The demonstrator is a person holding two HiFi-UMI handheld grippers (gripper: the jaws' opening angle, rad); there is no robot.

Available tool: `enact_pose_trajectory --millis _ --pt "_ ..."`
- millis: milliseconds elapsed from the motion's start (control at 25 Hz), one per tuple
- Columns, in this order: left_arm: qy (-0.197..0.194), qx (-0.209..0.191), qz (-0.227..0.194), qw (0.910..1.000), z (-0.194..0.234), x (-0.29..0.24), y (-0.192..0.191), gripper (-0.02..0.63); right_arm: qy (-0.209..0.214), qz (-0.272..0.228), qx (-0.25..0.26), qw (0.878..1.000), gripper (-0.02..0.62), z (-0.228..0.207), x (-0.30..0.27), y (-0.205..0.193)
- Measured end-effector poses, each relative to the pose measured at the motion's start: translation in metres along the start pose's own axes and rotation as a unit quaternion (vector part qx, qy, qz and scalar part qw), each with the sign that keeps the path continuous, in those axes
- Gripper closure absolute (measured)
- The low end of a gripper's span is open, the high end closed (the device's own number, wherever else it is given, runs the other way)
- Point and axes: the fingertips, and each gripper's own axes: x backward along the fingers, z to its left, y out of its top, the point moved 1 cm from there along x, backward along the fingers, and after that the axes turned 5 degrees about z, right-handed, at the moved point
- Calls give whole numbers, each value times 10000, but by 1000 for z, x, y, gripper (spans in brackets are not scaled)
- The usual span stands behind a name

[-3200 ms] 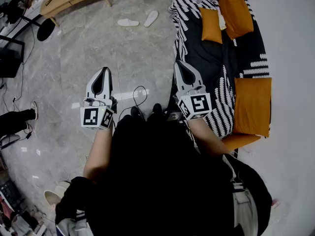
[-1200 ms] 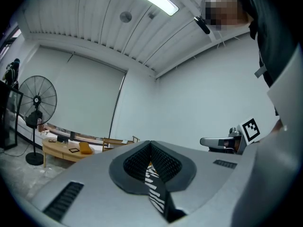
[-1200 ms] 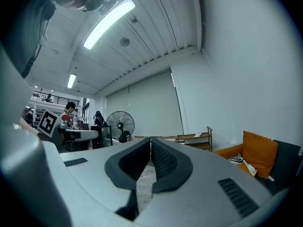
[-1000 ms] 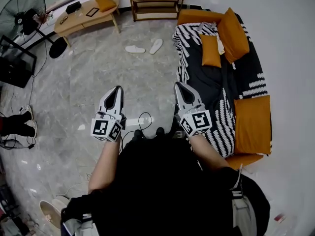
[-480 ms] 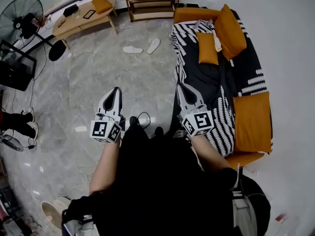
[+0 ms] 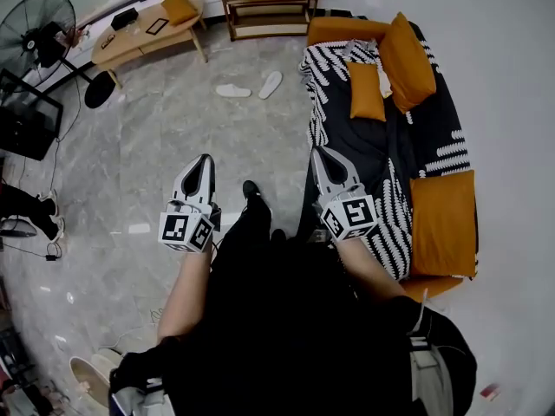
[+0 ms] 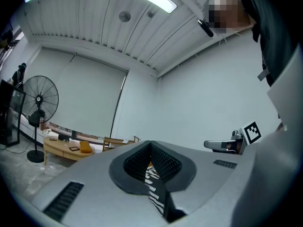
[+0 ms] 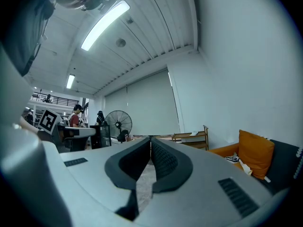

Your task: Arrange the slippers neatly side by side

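Note:
Two white slippers lie far off on the grey marble floor near the wooden shelf: one slipper (image 6: 232, 90) lies crosswise, the other slipper (image 6: 270, 83) slants beside it, toes apart. My left gripper (image 6: 206, 159) is held at waist height, shut and empty, pointing forward. To its right, my right gripper (image 6: 318, 152) is also shut with nothing in it, close to the sofa's edge. Both are well short of the slippers. In the left gripper view (image 7: 150, 143) and the right gripper view (image 8: 150, 138) the jaws meet at the tips; neither view shows the slippers.
A black-and-white patterned sofa (image 6: 399, 128) with orange cushions runs along the right. A wooden shelf (image 6: 267, 3) and low table (image 6: 143, 33) stand at the back, a floor fan (image 6: 39, 33) at the far left. A person's feet (image 6: 39, 215) show at the left edge.
The view has moved forward a little. My black shoe now steps out between the grippers. Both grippers keep their pose and stay shut.

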Motion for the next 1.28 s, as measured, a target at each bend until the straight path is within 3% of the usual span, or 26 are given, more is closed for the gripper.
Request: enact_pose_trajectory --millis 840,1080,1280 --pt "-91 374 70 9992 102 -158 14 591 14 363 54 9993 563 -64 -162 26" --pt "-117 429 59 9990 162 -213 33 591 -35 358 76 9993 563 -80 -243 45" --pt "-227 348 -67 9991 203 -264 51 591 33 40 85 10000 563 -90 -311 76"
